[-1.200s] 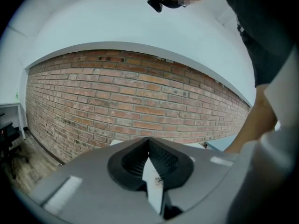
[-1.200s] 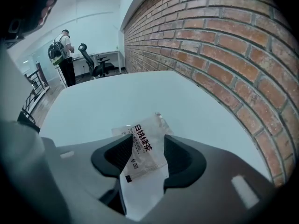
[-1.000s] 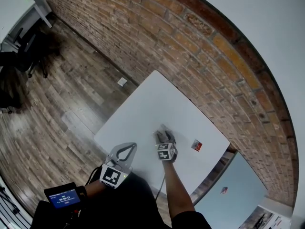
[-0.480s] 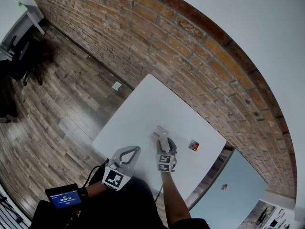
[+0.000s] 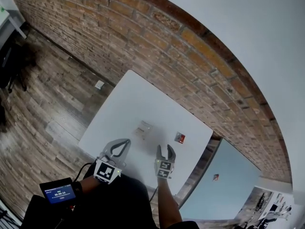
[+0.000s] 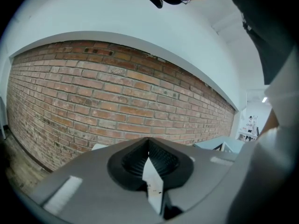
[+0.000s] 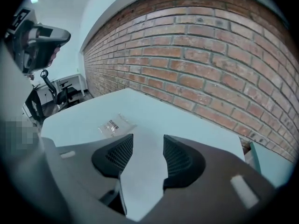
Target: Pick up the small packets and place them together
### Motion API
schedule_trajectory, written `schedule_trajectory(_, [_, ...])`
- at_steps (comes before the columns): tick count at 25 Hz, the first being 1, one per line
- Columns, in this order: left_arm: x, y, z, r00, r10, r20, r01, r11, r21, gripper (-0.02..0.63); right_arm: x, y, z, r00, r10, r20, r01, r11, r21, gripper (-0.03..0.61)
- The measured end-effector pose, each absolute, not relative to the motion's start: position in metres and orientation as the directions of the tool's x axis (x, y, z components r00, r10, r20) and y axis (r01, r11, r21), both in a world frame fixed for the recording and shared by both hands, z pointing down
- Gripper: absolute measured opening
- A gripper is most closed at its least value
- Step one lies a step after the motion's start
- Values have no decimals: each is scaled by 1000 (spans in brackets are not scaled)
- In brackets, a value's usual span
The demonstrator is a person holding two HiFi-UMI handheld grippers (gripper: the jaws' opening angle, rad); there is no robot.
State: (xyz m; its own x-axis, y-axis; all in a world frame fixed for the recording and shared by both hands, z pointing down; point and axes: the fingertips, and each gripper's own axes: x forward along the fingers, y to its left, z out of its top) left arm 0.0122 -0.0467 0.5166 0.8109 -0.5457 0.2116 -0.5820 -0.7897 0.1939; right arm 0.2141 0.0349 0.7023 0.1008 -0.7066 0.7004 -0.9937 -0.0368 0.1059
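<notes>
A clear plastic packet [image 5: 143, 127] with a printed label lies flat near the middle of the white table [image 5: 138, 99]. In the right gripper view the clear packet [image 7: 113, 125] sits just ahead and left of the jaws. To its right lies a small red packet [image 5: 179, 138], apart from it. My right gripper [image 5: 165, 150] hangs at the table's near edge, short of both packets, open and empty [image 7: 147, 146]. My left gripper [image 5: 127, 141] is at the near edge further left, jaws shut tip to tip [image 6: 148, 154], with nothing seen in them.
A brick wall [image 5: 157, 32] runs behind the table's far side. Wooden floor [image 5: 43, 94] lies to the left. A pale blue panel [image 5: 224, 171] stands off the table's right corner. A small screen device [image 5: 57, 193] is on the person's left forearm.
My right gripper has let go of the clear packet and drawn back to the near edge; the packet now lies alone on the table. The head view has shifted.
</notes>
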Motion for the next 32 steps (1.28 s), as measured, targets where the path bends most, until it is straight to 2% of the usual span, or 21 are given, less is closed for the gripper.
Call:
schedule_trajectory(6, [55,-31,509,799,-565,206,-595,-791,140,0,276,61,697,105,-727,679,-994,-72,77,189])
schedule_trajectory(10, [75,-10,507,781,-587,213,-613,-785,86,0,297,65,711,-30,-710,704,-998,65,23,160])
schedule_trajectory(19, [103,31,513,730,-637,246,-674,-730,109,0,328,30,734,-227,-612,758,-935,355,7,172])
schedule_trajectory(32, [101,41,526,663,-694,280,-741,-661,117,0,350,-11,769,-300,-451,841,-844,536,-13,172])
